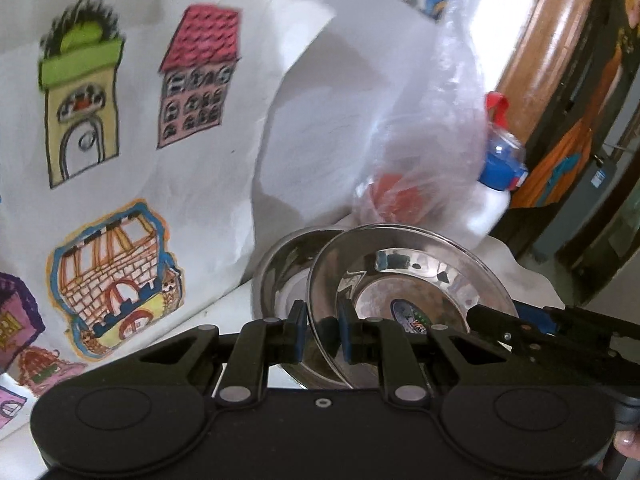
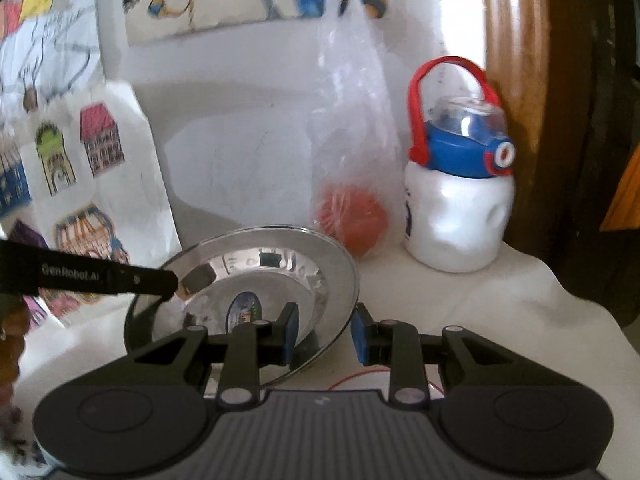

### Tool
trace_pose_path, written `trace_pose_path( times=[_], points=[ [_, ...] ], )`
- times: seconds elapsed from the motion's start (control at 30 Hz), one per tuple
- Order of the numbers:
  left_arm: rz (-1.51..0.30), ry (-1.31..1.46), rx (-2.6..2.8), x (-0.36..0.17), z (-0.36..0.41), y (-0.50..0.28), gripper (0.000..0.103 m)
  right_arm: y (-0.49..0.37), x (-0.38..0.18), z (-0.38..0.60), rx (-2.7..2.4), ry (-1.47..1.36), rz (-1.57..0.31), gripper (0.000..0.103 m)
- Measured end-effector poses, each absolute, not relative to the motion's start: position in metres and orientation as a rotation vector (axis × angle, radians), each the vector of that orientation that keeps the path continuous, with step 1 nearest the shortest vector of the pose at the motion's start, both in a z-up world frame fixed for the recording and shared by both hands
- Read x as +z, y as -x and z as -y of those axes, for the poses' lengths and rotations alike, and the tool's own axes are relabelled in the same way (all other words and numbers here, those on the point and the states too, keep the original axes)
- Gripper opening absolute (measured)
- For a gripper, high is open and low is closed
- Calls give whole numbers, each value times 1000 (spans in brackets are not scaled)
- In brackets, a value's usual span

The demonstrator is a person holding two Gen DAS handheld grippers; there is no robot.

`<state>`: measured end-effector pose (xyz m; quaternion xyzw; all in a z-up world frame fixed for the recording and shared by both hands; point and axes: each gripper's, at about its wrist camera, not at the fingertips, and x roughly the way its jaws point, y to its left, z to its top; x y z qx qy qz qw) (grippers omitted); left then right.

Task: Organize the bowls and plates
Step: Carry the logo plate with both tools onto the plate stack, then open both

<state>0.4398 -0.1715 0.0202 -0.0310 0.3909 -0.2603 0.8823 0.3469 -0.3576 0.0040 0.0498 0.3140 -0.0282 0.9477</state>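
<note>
The left tool (image 1: pixel 323 330) has its two blue pads narrowly apart with the rim of a steel plate (image 1: pixel 408 280) between them; the plate is tilted up on its edge, and the pads seem to grip it. Behind the plate, at about 10 o'clock from it in the left wrist view, a steel bowl (image 1: pixel 280 276) sits on the white worktop (image 2: pixel 480 300), partly hidden by the plate.

The right tool (image 2: pixel 324 330) is wider open, and its pads stand on either side of the plate's rim at 5 o'clock without clearly touching it, so it holds nothing.

The task looks to be in its middle: the plate is lifted but not yet set down, and the bowl still waits. No finished stack is visible. A plastic bag (image 2: pixel 352 140) and a bottle (image 2: pixel 460 184) stand further back, at 12 to 1 o'clock.
</note>
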Motion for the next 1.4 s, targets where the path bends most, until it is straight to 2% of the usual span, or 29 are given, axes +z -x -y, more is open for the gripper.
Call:
trace_pose_path(
  times=[0.67,1.4],
  points=[
    [-813,51,-493,-3,168,-460,18,-373,-14,341,-78,7,-670,33],
    [-785,-25,-459,-3,177,-456,17,-376,-14,329,-62,140,-650,39]
  ],
)
